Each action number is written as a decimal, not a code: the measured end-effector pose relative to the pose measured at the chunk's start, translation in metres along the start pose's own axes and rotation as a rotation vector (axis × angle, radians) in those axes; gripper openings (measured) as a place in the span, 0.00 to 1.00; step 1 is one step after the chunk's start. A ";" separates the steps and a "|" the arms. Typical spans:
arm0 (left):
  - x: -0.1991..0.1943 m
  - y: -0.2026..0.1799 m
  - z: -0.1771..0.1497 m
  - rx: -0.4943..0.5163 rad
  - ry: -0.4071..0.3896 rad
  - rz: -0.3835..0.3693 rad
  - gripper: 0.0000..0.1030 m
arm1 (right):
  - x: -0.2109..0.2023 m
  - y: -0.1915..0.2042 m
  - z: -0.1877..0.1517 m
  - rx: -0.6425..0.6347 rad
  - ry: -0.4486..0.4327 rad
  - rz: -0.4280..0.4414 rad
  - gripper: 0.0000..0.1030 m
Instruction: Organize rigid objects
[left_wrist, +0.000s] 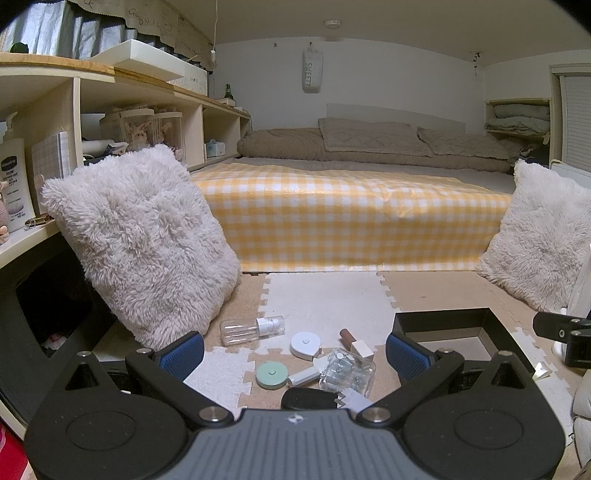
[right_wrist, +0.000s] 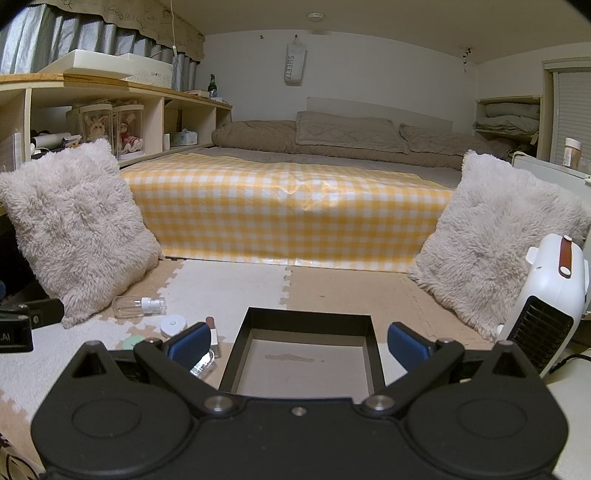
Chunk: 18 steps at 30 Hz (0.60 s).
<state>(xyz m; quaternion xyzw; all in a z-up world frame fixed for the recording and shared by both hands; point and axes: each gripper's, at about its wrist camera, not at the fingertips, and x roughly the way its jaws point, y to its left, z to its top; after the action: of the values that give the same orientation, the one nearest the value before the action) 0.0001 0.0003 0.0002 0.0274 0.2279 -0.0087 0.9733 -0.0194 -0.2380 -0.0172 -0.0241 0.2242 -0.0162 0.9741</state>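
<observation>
Small items lie on the foam floor mat: a clear spray bottle (left_wrist: 252, 329), a white round tape measure (left_wrist: 305, 345), a green round case (left_wrist: 272, 374), a brown-and-white tube (left_wrist: 356, 343), a clear plastic box (left_wrist: 347, 371), a small white stick (left_wrist: 303, 376) and a black object (left_wrist: 308, 398). My left gripper (left_wrist: 294, 356) is open above them, holding nothing. An empty black tray (right_wrist: 303, 354) sits to their right; it also shows in the left wrist view (left_wrist: 447, 321). My right gripper (right_wrist: 297, 345) is open over the tray. The spray bottle (right_wrist: 138, 305) and tape measure (right_wrist: 172, 325) also show there.
Two fluffy white cushions (left_wrist: 140, 243) (right_wrist: 491, 240) lean at left and right. A bed with a yellow checked cover (left_wrist: 351, 218) is behind the mat. Shelves (left_wrist: 55, 110) run along the left. A white fan heater (right_wrist: 546, 299) stands at the right.
</observation>
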 end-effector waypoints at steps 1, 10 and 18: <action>0.000 0.000 0.000 0.000 0.000 0.000 1.00 | 0.000 -0.001 0.000 0.001 0.000 -0.001 1.00; 0.006 -0.004 0.020 -0.012 -0.055 -0.003 1.00 | 0.012 -0.009 0.008 0.020 -0.009 0.016 1.00; 0.027 0.006 0.037 -0.018 -0.072 -0.004 1.00 | 0.045 -0.027 0.025 0.026 -0.020 -0.108 1.00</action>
<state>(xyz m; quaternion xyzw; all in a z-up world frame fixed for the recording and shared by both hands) 0.0414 0.0036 0.0216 0.0178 0.1928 -0.0098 0.9810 0.0313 -0.2656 -0.0126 -0.0237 0.2127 -0.0714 0.9742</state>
